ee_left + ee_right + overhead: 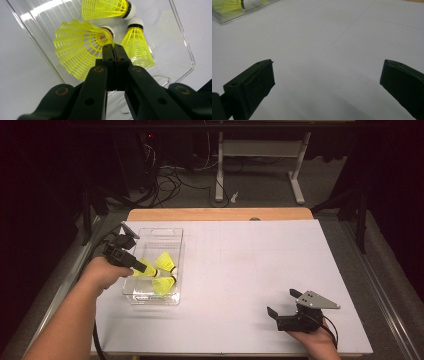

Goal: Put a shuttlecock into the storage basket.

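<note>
A clear plastic box (153, 231) stands at the left of the white table and holds three yellow shuttlecocks with white cork heads. My left gripper (140, 267) reaches into it from the left and is shut on the skirt rim of one shuttlecock (77, 47); the jaws (114, 48) meet near its cork. Two other shuttlecocks (107, 8) (137, 46) lie loose on the box floor beyond it. My right gripper (283, 302) rests low at the front right of the table, open, with bare table between its jaws (327, 75).
The box (227, 18) lies far off at the upper left of the right gripper view. A white sheet (260, 265) covers the table; a wooden edge (220, 214) runs along the back. Table legs and cables stand on the floor behind.
</note>
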Action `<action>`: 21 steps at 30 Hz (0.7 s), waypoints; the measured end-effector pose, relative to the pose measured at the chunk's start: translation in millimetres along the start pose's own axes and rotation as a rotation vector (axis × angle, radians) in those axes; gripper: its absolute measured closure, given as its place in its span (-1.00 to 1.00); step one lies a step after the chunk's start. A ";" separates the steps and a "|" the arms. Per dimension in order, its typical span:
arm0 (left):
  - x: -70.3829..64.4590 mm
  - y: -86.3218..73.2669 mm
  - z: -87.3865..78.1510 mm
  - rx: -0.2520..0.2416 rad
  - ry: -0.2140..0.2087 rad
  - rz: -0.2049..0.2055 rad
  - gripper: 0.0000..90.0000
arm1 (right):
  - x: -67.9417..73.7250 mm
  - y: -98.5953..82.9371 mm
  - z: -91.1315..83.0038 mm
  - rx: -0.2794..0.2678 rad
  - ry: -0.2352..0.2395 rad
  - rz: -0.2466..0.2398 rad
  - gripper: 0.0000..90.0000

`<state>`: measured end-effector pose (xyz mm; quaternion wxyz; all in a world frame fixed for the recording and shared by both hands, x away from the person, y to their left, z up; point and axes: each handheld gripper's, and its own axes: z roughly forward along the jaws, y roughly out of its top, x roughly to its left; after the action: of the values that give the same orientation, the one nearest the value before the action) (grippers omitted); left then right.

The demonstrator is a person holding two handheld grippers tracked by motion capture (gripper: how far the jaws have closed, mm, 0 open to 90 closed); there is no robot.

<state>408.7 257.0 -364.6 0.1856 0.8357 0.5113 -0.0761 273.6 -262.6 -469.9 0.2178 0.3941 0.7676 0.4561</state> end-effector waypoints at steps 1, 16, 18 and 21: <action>0.5 -0.2 -0.5 0.005 0.007 0.000 1.00 | 0.0 0.0 0.0 -0.002 -0.001 0.000 -1.00; 7.5 -8.3 9.5 0.014 0.009 -0.018 1.00 | 0.1 0.1 0.2 0.001 0.000 -0.001 -1.00; 9.0 -10.1 9.5 0.015 0.012 -0.023 1.00 | 0.3 0.1 0.2 0.003 0.000 -0.003 -1.00; 12.0 -13.6 10.5 0.014 0.016 -0.033 0.99 | 0.3 0.1 0.3 0.004 0.000 -0.004 -1.00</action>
<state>403.0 268.4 -381.1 0.1744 0.8290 0.5259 -0.0758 273.7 -262.2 -469.9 0.2180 0.3927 0.7693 0.4543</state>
